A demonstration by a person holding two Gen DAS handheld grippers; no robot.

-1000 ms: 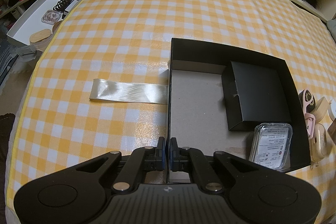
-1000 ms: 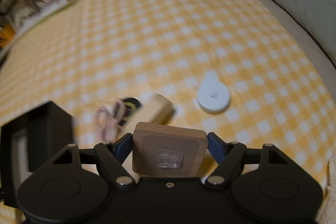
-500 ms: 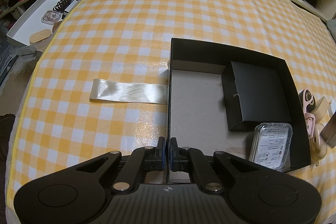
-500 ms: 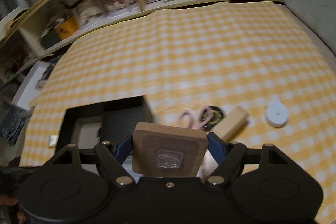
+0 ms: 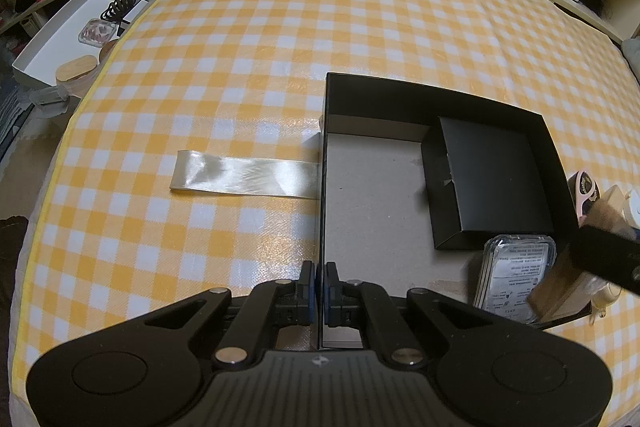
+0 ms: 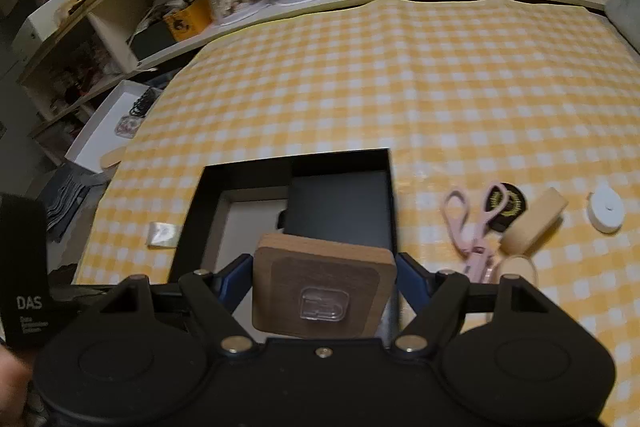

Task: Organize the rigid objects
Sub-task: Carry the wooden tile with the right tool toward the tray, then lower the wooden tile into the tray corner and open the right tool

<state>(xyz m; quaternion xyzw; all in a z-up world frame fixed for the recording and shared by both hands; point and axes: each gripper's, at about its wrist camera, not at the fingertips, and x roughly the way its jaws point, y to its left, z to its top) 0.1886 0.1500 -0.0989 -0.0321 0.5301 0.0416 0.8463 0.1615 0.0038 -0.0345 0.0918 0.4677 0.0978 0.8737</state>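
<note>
The black box [image 5: 400, 219] is still pinched at its near wall by the fully closed left gripper [image 5: 319, 287]. The wooden block [image 6: 322, 287], clamped between the wide-set right gripper [image 6: 324, 291] fingers, is now carried over the box's right edge; scissors [image 6: 472, 223] are left beyond its right finger.

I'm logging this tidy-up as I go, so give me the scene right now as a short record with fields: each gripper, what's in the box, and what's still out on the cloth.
left gripper: shut on the box wall
right gripper: shut on a wooden block, held over the box
in box: smaller black box, clear case
on cloth: pink scissors, wooden cylinder, white disc, ribbon
</note>
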